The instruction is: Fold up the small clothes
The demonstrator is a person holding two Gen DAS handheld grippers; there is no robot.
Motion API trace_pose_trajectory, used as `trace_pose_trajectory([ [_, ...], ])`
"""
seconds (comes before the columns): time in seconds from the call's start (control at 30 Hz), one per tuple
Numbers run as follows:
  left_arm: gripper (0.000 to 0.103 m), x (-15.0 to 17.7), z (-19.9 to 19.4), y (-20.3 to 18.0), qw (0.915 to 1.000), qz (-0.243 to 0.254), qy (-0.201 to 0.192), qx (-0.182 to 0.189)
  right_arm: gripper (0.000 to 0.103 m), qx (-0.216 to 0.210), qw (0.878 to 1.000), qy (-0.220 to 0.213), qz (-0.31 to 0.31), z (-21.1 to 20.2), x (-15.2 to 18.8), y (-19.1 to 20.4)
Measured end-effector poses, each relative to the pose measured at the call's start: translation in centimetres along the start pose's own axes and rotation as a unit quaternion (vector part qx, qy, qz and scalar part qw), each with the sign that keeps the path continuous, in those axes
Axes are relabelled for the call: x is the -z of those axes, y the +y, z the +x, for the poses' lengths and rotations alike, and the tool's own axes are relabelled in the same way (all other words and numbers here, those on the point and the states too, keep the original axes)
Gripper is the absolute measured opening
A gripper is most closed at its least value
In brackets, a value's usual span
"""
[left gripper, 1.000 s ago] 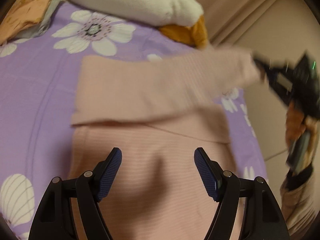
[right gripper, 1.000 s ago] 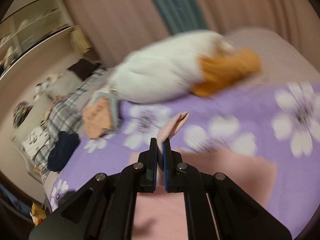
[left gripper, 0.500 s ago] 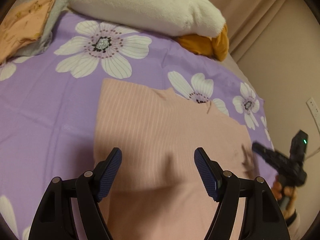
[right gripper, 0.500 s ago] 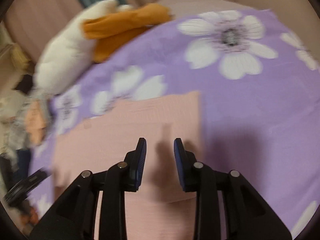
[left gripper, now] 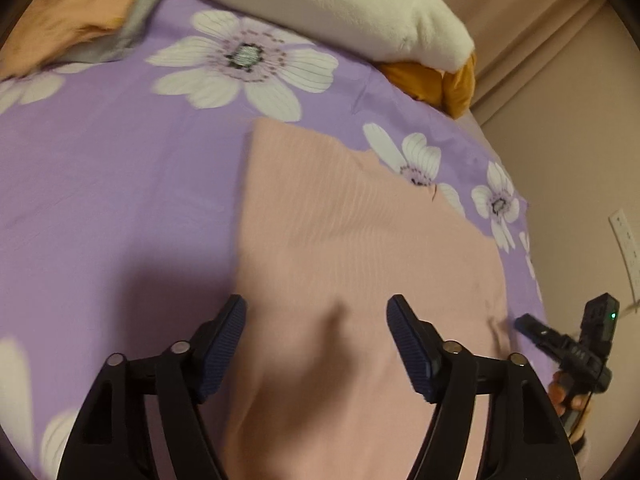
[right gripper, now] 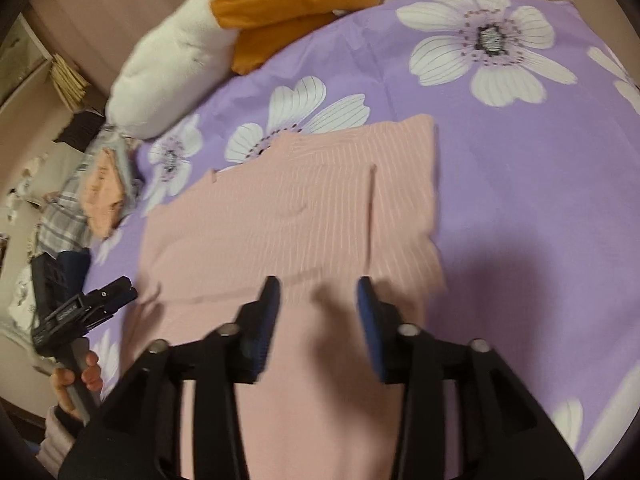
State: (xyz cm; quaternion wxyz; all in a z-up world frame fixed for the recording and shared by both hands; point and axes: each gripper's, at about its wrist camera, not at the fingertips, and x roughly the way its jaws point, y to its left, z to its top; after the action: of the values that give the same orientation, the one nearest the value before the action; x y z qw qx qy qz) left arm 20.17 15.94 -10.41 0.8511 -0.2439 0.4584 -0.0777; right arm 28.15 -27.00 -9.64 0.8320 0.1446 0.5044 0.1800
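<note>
The pink ribbed garment (right gripper: 288, 216) lay flat on the purple floral bedspread (left gripper: 100, 184), well in from the white plush toy (left gripper: 332, 4) at the far edge of the bed. A folded layer already covered its far half, and the hem of that layer ran crosswise just ahead of your right gripper (right gripper: 318, 320).

To do this step well, you needed to let the right jaws clear the fabric fully before lifting away, so the fresh fold was not dragged open. You also needed to keep the side edges of the two layers aligned, since the right-hand edge looked slightly uneven.

Your right gripper pointed steeply down at the garment. Its jaws were opening, with nothing pinched between them; only flat cloth lay below the pads.

Your left gripper (left gripper: 316, 344) likewise pointed steeply down over the near part of the garment, close to its left edge. Its jaws stood wide apart and held nothing.

In the right wrist view, your left hand (right gripper: 76, 384) showed wrapped around its gripper's handle, just off the garment's left side.
</note>
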Motion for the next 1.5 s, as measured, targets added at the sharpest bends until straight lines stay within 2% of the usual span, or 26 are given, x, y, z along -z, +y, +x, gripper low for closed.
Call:
trace_pose_trajectory([
  [0.03, 0.073, 1.3, -1.2, 0.8, 1.0, -0.001, 0.004, -0.002, 0.052, -0.002, 1.0, -0.002, 0.0, -1.1, 0.8, -0.6],
  [0.13, 0.073, 4.2, -3.1, 2.9, 0.9995, -0.022, 0.019, 0.01, 0.052, -0.002, 1.0, 0.004, 0.013, -3.7, 3.6, -2.6],
  [0.23, 0.073, 7.6, -4.3, 4.6, 0.9954, -0.057, 0.045, 0.062, 0.052, -0.007, 0.999, 0.027, 0.043, -4.7, 6.6, -4.8],
  [0.4, 0.073, 12.4, -6.0, 4.3, 0.9821, -0.089, 0.06, 0.155, 0.052, -0.064, 0.992, 0.066, 0.09, -5.8, 12.6, -6.2],
  [0.57, 0.073, 15.6, -7.4, 3.7, 0.9765, -0.095, 0.075, 0.178, 0.052, -0.137, 0.979, 0.094, 0.116, -6.7, 16.9, -5.6],
  [0.73, 0.073, 17.9, -8.3, 3.1, 0.9728, -0.098, 0.087, 0.191, 0.05, -0.168, 0.972, 0.116, 0.116, -7.9, 20.1, -4.8],
  [0.8, 0.062, 18.7, -8.4, 3.0, 0.9711, -0.104, 0.088, 0.197, 0.047, -0.17, 0.972, 0.114, 0.114, -8.2, 21.1, -4.6],
  [0.83, 0.05, 18.7, -8.0, 2.8, 0.9716, -0.106, 0.09, 0.192, 0.04, -0.169, 0.973, 0.114, 0.111, -8.3, 21.6, -4.4],
  [0.87, 0.034, 18.8, -7.7, 2.9, 0.972, -0.109, 0.094, 0.186, 0.035, -0.164, 0.974, 0.114, 0.107, -8.2, 22.0, -4.3],
  [0.9, 0.027, 18.9, -7.2, 3.0, 0.9715, -0.115, 0.099, 0.182, 0.026, -0.156, 0.976, 0.114, 0.104, -8.0, 22.1, -4.1],
  [0.93, 0.013, 18.8, -6.7, 3.2, 0.9715, -0.12, 0.102, 0.177, 0.02, -0.152, 0.976, 0.113, 0.103, -7.7, 21.7, -4.0],
  [0.97, 0.008, 18.8, -6.6, 3.4, 0.9716, -0.125, 0.104, 0.172, 0.016, -0.148, 0.977, 0.11, 0.103, -7.5, 21.6, -3.9],
  [1.0, 0.008, 18.6, -6.3, 3.6, 0.97, -0.136, 0.103, 0.173, 0.01, -0.143, 0.979, 0.108, 0.102, -7.4, 21.5, -3.8],
  [1.13, 0.004, 17.7, -8.2, 2.8, 0.9701, -0.13, 0.064, 0.195, 0.006, -0.137, 0.983, 0.084, 0.089, -7.9, 20.3, -2.8],
  [1.33, 0.0, 15.2, -12.7, -0.3, 0.9696, -0.077, -0.008, 0.232, 0.005, -0.177, 0.983, 0.002, 0.041, -11.8, 17.8, 0.5],
  [1.5, 0.0, 14.1, -15.1, -2.1, 0.9678, -0.04, -0.038, 0.246, 0.004, -0.195, 0.98, -0.045, 0.015, -14.0, 16.7, 2.2],
])
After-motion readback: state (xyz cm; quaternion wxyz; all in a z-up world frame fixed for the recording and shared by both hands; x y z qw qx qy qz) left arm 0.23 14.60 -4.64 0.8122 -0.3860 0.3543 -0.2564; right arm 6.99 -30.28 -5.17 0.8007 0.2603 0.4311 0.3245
